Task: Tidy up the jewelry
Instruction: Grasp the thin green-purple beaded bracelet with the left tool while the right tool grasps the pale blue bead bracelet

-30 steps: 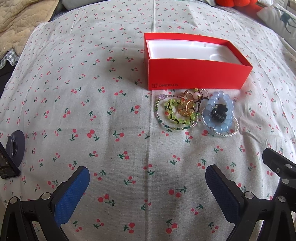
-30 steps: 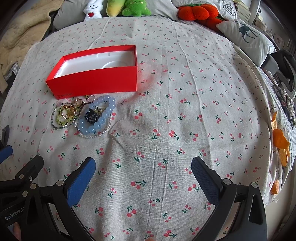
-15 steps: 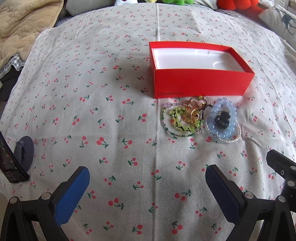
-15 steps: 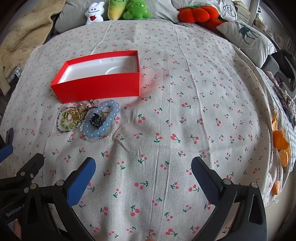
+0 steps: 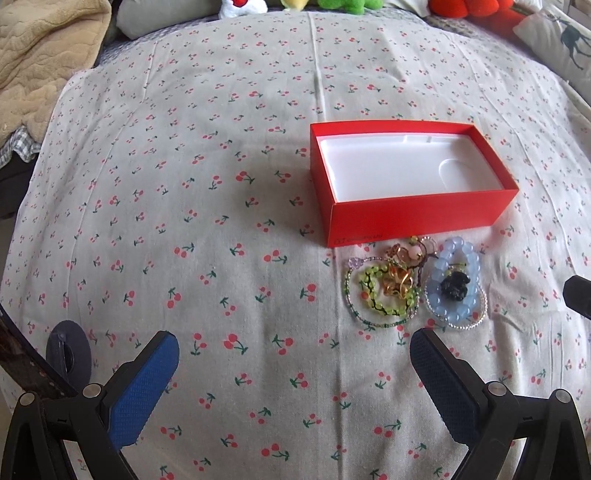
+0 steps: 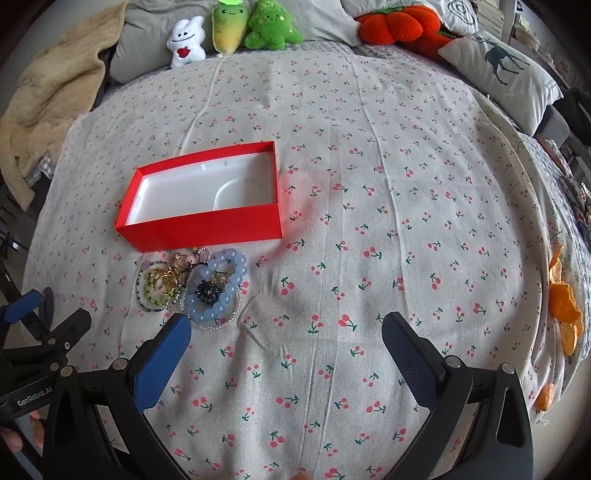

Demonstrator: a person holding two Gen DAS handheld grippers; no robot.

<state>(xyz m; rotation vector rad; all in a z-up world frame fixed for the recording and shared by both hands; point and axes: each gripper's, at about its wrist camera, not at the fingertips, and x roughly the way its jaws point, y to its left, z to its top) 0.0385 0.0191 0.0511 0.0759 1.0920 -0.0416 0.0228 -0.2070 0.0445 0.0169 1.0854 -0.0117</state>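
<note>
An open red box [image 5: 413, 218] [image 6: 207, 229] with a white empty inside lies on the cherry-print bedspread. Just in front of it is a heap of jewelry: a pale blue bead bracelet [image 5: 467, 254] [image 6: 236, 264] around a black charm [image 5: 456, 286] [image 6: 208, 290], a green bead bracelet [image 5: 369, 280] [image 6: 149, 291] and gold rings [image 5: 399, 286] [image 6: 164, 282]. My left gripper [image 5: 293, 363] is open, low and left of the heap. My right gripper [image 6: 286, 339] is open too, its left fingertip [image 6: 177, 328] close beside the blue bracelet. Neither holds anything.
Plush toys [image 6: 232, 27] and pillows [image 6: 498, 70] line the far edge of the bed. A beige blanket [image 5: 40, 59] lies at the far left. A dark round disc [image 5: 70, 354] sits near my left gripper. Orange peels [image 6: 563, 302] lie at the right edge.
Both views have drawn back and up from the bedspread: the box and jewelry sit lower in frame and the plush toys have come into sight. Both grippers stay open.
</note>
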